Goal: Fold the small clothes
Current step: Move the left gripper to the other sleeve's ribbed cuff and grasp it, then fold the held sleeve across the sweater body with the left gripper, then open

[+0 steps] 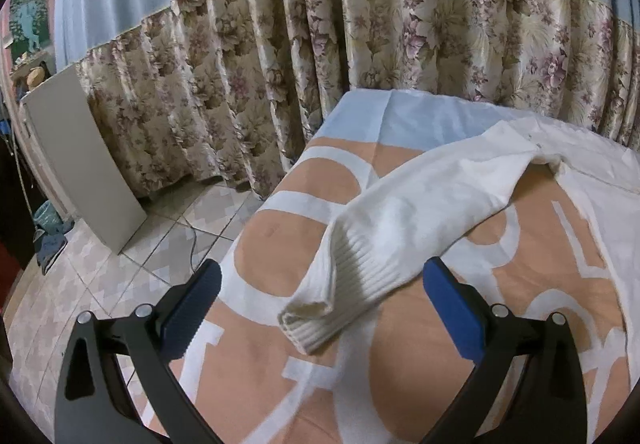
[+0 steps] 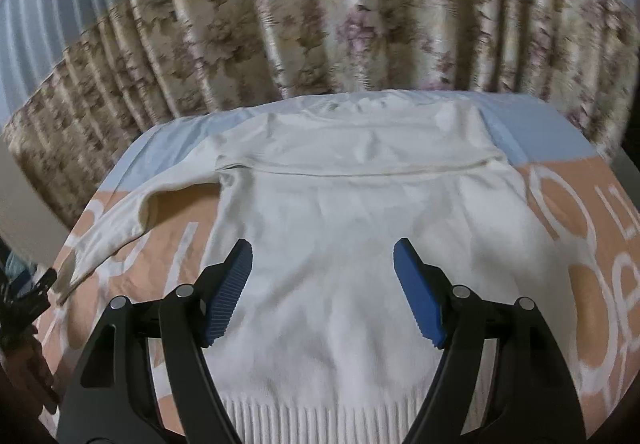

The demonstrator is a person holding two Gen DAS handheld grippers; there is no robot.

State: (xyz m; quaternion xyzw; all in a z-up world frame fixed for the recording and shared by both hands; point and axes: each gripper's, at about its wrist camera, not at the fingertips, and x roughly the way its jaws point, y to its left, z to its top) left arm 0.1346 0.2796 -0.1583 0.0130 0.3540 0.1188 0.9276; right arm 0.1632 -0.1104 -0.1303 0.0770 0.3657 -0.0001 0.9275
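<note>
A small white knit sweater (image 2: 340,212) lies flat on a bed cover printed in peach, white and pale blue (image 2: 580,204). Its ribbed hem is nearest in the right wrist view and its left sleeve stretches out to the left. In the left wrist view that sleeve (image 1: 400,212) lies diagonally, with its ribbed cuff (image 1: 320,316) between the fingers. My left gripper (image 1: 320,284) is open around the cuff, not touching it. My right gripper (image 2: 322,268) is open above the sweater's body. The sweater's right sleeve is not visible.
A floral curtain (image 1: 260,64) with a blue top hangs behind the bed. Left of the bed is tiled floor (image 1: 120,276) with a white board (image 1: 80,148) leaning by the curtain and a cable on the floor. The bed's left edge (image 1: 256,212) is close to the left gripper.
</note>
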